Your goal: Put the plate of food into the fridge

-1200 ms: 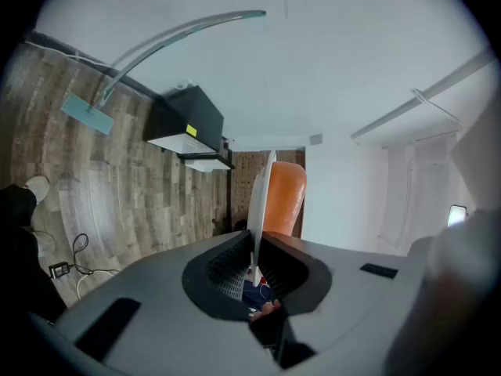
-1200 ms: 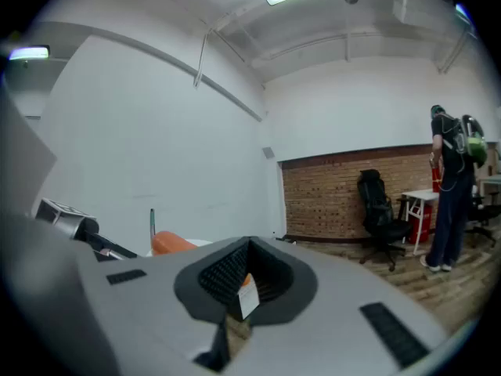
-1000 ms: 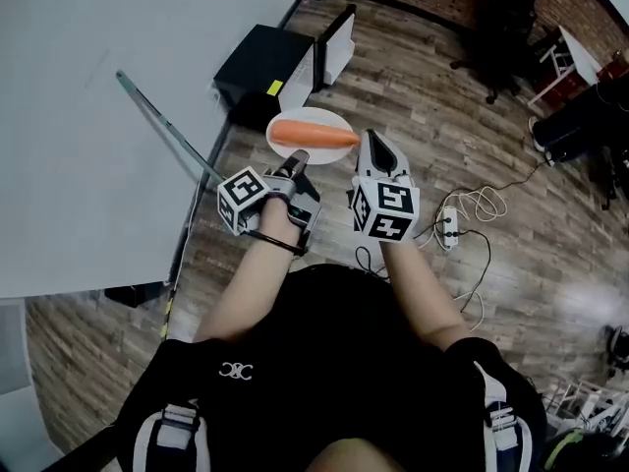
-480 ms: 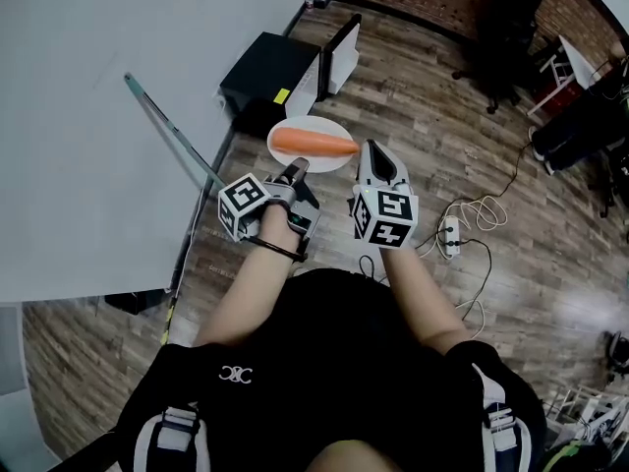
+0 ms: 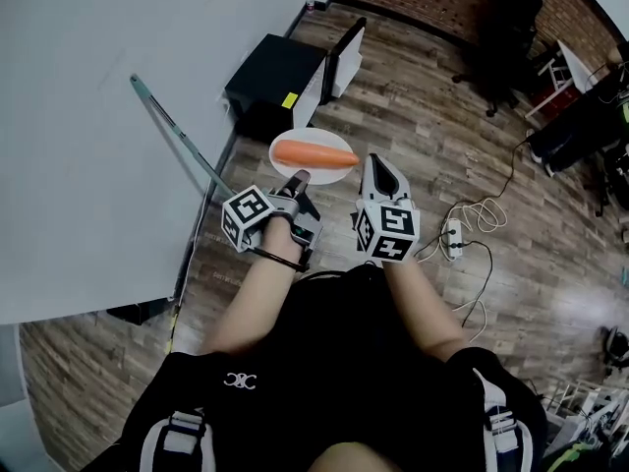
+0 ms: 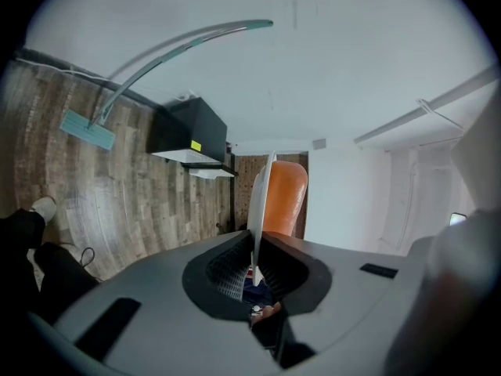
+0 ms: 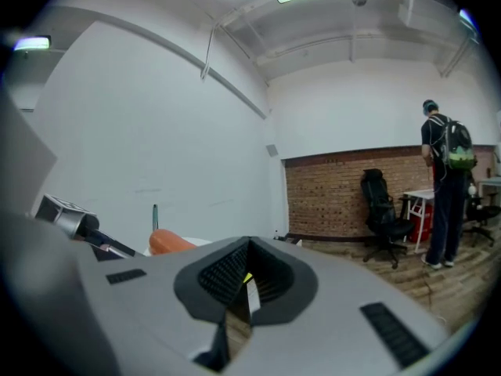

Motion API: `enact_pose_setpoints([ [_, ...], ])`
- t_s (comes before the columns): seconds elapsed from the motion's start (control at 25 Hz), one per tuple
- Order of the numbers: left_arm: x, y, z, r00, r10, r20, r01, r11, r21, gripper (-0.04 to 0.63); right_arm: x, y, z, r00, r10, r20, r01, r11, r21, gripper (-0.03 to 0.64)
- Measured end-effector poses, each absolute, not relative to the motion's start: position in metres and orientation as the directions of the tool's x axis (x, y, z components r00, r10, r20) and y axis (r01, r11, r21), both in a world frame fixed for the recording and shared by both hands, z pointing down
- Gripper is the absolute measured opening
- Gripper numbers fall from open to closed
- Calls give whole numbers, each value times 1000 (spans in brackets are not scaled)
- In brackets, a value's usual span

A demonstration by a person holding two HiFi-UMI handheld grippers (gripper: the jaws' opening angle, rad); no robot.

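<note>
Far left of both pairs of jaws, one long-handled mop (image 5: 172, 131) leaning on a white wall (image 5: 79, 87). Beyond the left jaws and slightly to their left, one black box (image 5: 270, 79) on the wood floor, with one white panel (image 5: 332, 67) propped at its right side.

Two hand-held grippers side by side, each with one marker cube. Left gripper (image 5: 298, 178): jaws clamped on the near rim of one white plate (image 5: 313, 134), seen edge-on between the pads in the left gripper view. On the plate, one orange piece of food (image 5: 314, 155), long and carrot-like, lying crosswise just ahead of the left jaws. Plate held in the air above the floor.

Right gripper (image 5: 376, 170): just beside the plate's right edge, jaws drawn together with nothing between them, plate and food off to their left in the right gripper view.

Right of the right jaws, one white power strip (image 5: 451, 232) with looping cables on the floor. Farther ahead and to the right of those jaws, one black office chair (image 7: 381, 210) by a brick wall, and one person (image 7: 442, 178) standing with a backpack, back turned
</note>
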State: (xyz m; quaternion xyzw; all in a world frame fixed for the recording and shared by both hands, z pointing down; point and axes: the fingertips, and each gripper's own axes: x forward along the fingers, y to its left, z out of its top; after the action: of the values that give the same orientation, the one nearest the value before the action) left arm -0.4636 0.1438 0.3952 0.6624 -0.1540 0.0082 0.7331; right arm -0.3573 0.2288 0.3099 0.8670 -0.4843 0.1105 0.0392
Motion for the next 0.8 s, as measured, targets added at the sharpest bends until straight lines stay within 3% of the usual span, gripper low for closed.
enact_pose_setpoints([
  [0.4,-430,130,420,948,-153,278,-256,151,955,26,-318,215,335,522,-808,273,-830,-554,-56,14],
  [0.8,-324,83,403,949,-192,251,-233,111,966,26,-211,169,328,481,-842,242,-858,-509,-66,13],
])
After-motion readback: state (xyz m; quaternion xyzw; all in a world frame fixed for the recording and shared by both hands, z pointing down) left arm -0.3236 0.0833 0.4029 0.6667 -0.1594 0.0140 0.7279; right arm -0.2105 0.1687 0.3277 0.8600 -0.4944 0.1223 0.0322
